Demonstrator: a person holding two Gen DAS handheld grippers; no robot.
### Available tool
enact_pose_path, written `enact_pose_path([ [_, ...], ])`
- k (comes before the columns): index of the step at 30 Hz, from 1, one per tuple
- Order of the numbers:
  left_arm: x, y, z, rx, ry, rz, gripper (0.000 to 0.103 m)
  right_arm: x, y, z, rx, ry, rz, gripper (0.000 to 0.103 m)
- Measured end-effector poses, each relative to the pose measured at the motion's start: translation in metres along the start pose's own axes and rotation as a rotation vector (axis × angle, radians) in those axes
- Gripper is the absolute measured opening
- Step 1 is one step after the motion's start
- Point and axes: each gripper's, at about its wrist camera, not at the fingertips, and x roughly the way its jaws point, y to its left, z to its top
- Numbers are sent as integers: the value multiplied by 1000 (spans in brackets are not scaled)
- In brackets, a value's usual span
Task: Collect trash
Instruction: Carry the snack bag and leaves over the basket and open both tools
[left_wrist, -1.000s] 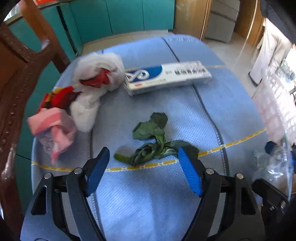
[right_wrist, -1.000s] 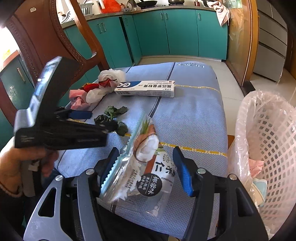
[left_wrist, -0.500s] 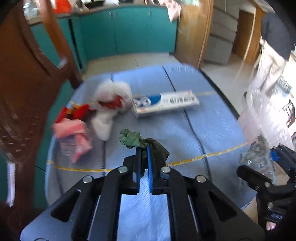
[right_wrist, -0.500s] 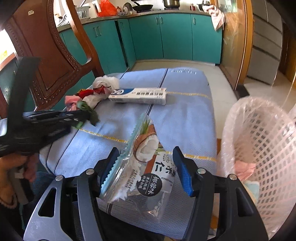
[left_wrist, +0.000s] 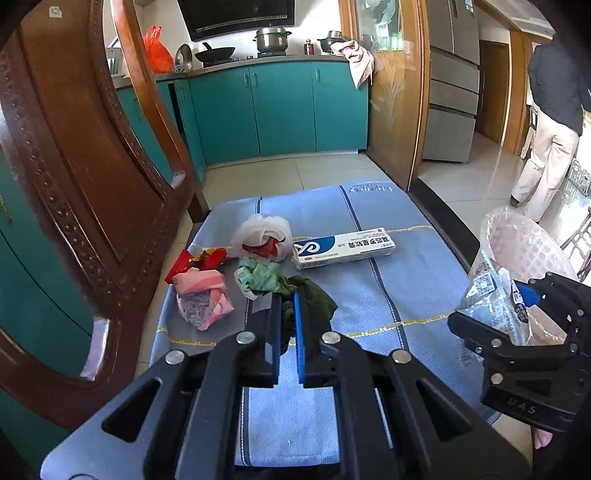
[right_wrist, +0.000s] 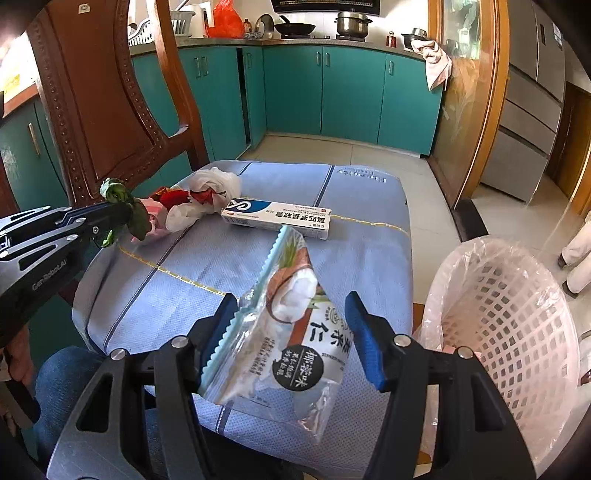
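Note:
My left gripper (left_wrist: 287, 301) is shut on wilted green leaves (left_wrist: 314, 304) and holds them above the blue cloth (left_wrist: 369, 295). It also shows in the right wrist view (right_wrist: 122, 216) with the leaves (right_wrist: 122, 206) hanging from it. My right gripper (right_wrist: 291, 314) holds a clear snack wrapper (right_wrist: 295, 332) between wide-set jaws, just left of the pink basket (right_wrist: 517, 314). On the cloth lie a white-and-blue box (left_wrist: 343, 247), a white crumpled bag (left_wrist: 264, 236), a red wrapper (left_wrist: 195, 262) and a pink wrapper (left_wrist: 203, 299).
A wooden chair back (left_wrist: 92, 184) stands close on the left. Teal cabinets (left_wrist: 280, 110) line the far wall. A person (left_wrist: 554, 110) stands at the right, beyond the basket (left_wrist: 517, 251). My right gripper and wrapper show at the left view's right edge (left_wrist: 517, 325).
My left gripper closed on the green leaves and lifted them off the cloth. My right gripper kept the wrapper and moved slightly up, near the basket.

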Motion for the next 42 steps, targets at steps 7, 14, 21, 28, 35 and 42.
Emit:
enact_pose_path([
  [7, -5, -2, -4, 3, -6, 0, 8, -2, 3, 1, -3, -2, 0, 60],
  [14, -12, 0, -2, -1, -25, 0, 8, -5, 7, 2, -11, -6, -3, 60],
  [21, -19, 0, 1, 0, -48, 8, 8, -14, -1, 8, 9, -38, -13, 60],
  [28, -19, -2, 1, 3, -46, 10, 8, -10, 1, 5, 6, -29, -3, 60],
  [35, -17, 4, -1, -9, -35, 26, 8, -3, 3, 4, 4, -17, 9, 60],
  [42, -15, 2, -2, -8, -24, 33, 8, 0, -2, 4, 15, -21, 12, 60],
])
